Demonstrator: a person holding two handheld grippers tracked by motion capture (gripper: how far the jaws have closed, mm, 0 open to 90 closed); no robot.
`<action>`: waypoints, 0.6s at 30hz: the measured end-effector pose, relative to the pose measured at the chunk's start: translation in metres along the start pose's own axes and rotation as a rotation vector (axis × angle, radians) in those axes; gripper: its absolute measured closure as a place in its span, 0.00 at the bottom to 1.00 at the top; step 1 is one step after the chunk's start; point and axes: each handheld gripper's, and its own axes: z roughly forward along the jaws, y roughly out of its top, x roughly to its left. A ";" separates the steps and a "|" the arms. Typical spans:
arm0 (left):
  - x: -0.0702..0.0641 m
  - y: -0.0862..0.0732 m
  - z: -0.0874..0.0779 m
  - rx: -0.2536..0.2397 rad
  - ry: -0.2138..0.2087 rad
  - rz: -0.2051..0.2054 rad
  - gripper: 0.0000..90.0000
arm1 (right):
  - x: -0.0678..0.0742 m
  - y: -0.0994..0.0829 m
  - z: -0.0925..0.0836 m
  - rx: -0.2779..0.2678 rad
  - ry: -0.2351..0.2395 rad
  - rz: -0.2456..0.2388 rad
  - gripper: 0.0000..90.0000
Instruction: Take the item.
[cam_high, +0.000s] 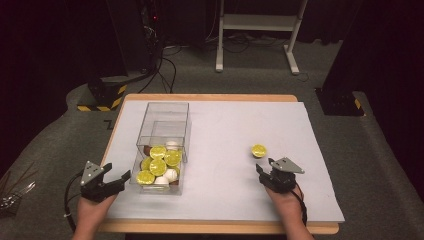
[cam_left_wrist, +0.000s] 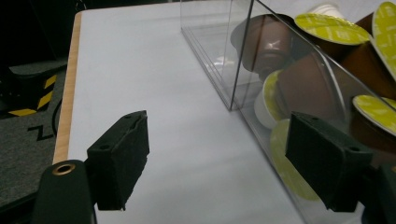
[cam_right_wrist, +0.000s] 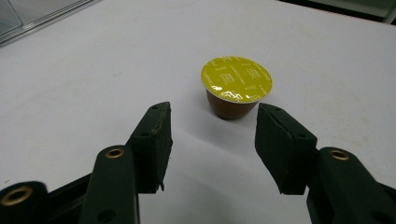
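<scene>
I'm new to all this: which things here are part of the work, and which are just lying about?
Part of the work:
- lone coffee capsule
- clear box of capsules
- right tongs
- left tongs

Lying about:
- white frame behind the table
- striped blocks on the floor

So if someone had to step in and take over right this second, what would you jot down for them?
Left gripper: open, holding nothing, one jaw beside the near left wall of the clear plastic box.
Right gripper: jaws apart with nothing between them, aimed at the single coffee capsule just ahead.
That capsule stands alone, yellow lid up, on the white table cover, right of the box.
Done: the box already holds a heap of capsules, yellow-lidded brown ones plus a few white.
Left, probably: grip the lone capsule, carry it over, drop it in the box.
</scene>
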 end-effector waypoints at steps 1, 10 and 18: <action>0.000 0.000 -0.004 0.003 -0.010 -0.012 0.24 | -0.001 0.000 0.000 -0.002 0.002 -0.001 0.52; -0.005 -0.011 -0.025 -0.003 -0.019 -0.032 0.22 | -0.004 -0.001 -0.003 -0.014 -0.003 0.019 0.51; -0.014 -0.026 -0.038 0.010 -0.048 -0.026 0.20 | -0.003 -0.001 -0.003 -0.018 -0.004 0.019 0.51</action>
